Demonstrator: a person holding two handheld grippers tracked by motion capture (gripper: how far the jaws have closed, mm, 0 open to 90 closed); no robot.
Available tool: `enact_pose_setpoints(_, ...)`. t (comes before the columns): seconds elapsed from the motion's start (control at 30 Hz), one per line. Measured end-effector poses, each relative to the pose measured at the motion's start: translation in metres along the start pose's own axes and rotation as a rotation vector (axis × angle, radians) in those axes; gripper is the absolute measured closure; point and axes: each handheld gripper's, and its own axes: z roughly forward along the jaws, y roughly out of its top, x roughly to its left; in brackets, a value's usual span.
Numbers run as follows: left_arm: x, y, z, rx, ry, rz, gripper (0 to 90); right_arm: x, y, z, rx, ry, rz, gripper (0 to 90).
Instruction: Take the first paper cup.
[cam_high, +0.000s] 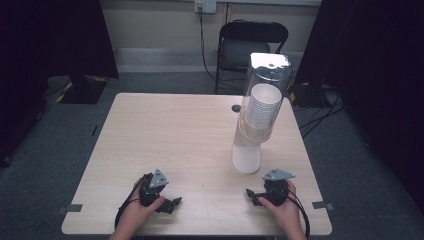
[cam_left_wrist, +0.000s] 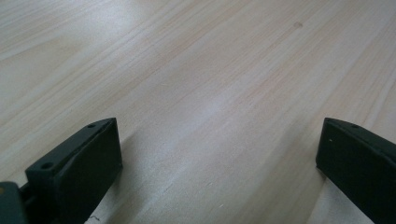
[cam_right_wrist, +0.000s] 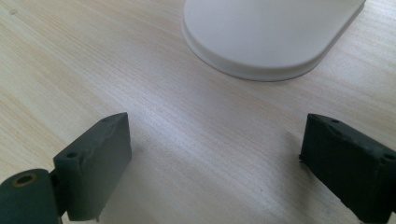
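Note:
A tall clear cup dispenser (cam_high: 260, 110) stands on the right half of the wooden table (cam_high: 165, 135), with a stack of white paper cups (cam_high: 263, 104) inside and a white base (cam_right_wrist: 271, 32). My left gripper (cam_high: 170, 204) rests near the front left edge, held by a hand, jaws wide apart over bare wood (cam_left_wrist: 219, 158). At the front right sits my right gripper (cam_high: 252, 195), also open and empty (cam_right_wrist: 215, 158), its jaws pointing toward the dispenser's base a short way off.
A black folding chair (cam_high: 250, 45) stands behind the table's far edge. A small dark round mark (cam_high: 236, 108) lies on the table beside the dispenser. Dark curtains hang at both sides, and cables trail on the floor at the right.

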Motion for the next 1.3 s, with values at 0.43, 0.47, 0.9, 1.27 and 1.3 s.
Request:
enact_pose_setpoints(0.43,0.000,0.000,0.000,0.001,0.000,0.000,0.0,0.001,0.000,0.000,0.001,-0.012,0.014,9.1)
enact_pose_setpoints(0.47,0.000,0.000,0.000,0.001,0.000,0.000,0.0,0.001,0.000,0.000,-0.005,-0.018,0.015,12.2)
enact_pose_setpoints(0.9,0.000,0.000,0.000,0.001,0.000,-0.002,0.0,-0.006,0.013,-0.005,-0.105,-0.080,0.052,20.9)
enact_pose_setpoints(1.27,0.000,0.000,0.000,0.001,0.001,0.000,0.0,-0.012,0.052,-0.012,-0.258,-0.095,0.105,21.8)
enact_pose_setpoints(1.3,0.000,0.000,0.000,0.001,0.001,0.000,0.0,-0.013,0.055,-0.012,-0.275,-0.101,0.116,21.7)
